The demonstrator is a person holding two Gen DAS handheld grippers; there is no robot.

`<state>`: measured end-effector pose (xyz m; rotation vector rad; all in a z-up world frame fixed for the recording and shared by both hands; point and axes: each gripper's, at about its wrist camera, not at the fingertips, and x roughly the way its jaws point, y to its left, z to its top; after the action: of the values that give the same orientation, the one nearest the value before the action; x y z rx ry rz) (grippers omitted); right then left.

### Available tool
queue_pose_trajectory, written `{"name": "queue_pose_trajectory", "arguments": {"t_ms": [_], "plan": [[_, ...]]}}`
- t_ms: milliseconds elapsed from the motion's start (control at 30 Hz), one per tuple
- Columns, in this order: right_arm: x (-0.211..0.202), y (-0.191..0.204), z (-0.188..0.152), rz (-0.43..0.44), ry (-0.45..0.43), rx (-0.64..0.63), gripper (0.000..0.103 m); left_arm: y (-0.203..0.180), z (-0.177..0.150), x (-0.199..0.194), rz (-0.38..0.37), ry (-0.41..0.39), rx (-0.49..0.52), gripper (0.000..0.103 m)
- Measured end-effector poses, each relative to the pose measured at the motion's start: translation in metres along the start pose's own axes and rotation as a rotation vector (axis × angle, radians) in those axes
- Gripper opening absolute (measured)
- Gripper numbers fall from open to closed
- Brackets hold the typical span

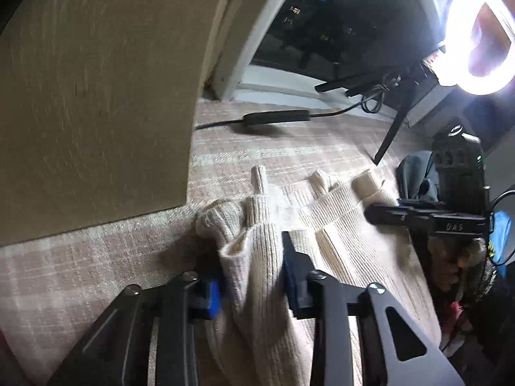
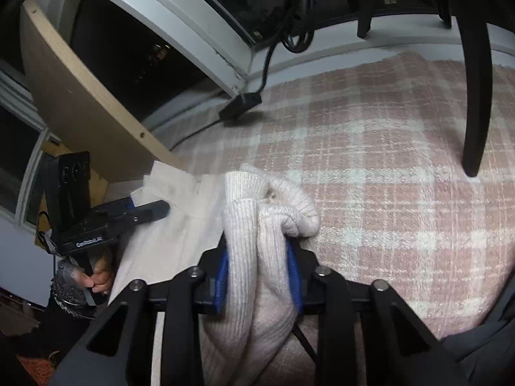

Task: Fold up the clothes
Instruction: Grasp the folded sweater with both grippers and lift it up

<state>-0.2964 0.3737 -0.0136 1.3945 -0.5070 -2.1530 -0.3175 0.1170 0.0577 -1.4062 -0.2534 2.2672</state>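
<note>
A cream ribbed knit sweater (image 1: 347, 225) lies bunched on a pink and white plaid rug (image 1: 80, 273). In the left wrist view my left gripper (image 1: 254, 276) is shut on a raised fold of the knit, which fills the gap between its blue pads (image 1: 294, 276). My right gripper (image 1: 386, 214) shows at the right edge of the cloth. In the right wrist view my right gripper (image 2: 259, 267) is shut on a thick bunched fold of the sweater (image 2: 248, 218). My left gripper (image 2: 154, 209) rests over the garment's far side, held by a hand (image 2: 99, 280).
A tan wooden panel (image 1: 96, 96) stands close on the left. A black power brick (image 1: 273, 117) with its cable lies on the rug near the window frame (image 1: 238, 64). A tripod leg (image 1: 392, 132) and a bright ring light (image 1: 476, 32) are at the right. A dark chair leg (image 2: 476, 96) stands on the rug.
</note>
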Motion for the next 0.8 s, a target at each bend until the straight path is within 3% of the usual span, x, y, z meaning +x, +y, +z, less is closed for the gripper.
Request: {"name": "queue_pose_trajectory", "arguments": {"t_ms": [133,333,467,533,633,700,733,800], "plan": [[-0.037,0.025,-0.004,0.041,-0.085,-0.028,0.025,-0.011,0.002,-0.030,-0.040,-0.039,-0.007,0.020],[-0.134,0.106,-0.015,0.063,-0.247,-0.202,0.024,-0.051,-0.001,-0.149,-0.050,-0.210,0.089,0.019],[-0.199,0.160,-0.037,0.028,-0.374,-0.345,0.024,-0.091,-0.019,-0.236,-0.020,-0.343,0.203,0.019],[-0.218,0.180,-0.058,-0.011,-0.406,-0.427,0.024,-0.106,-0.034,-0.253,0.027,-0.375,0.267,0.019],[-0.209,0.181,-0.108,-0.120,-0.373,-0.498,0.026,-0.116,-0.083,-0.246,0.005,-0.326,0.297,0.024],[-0.197,0.173,-0.146,-0.193,-0.310,-0.516,0.030,-0.111,-0.133,-0.223,-0.004,-0.215,0.267,0.028],[-0.187,0.160,-0.174,-0.235,-0.228,-0.487,0.031,-0.109,-0.159,-0.212,-0.008,-0.155,0.251,0.029],[-0.176,0.137,-0.224,-0.275,-0.078,-0.427,0.031,-0.100,-0.227,-0.185,-0.007,0.041,0.206,0.028]]}}
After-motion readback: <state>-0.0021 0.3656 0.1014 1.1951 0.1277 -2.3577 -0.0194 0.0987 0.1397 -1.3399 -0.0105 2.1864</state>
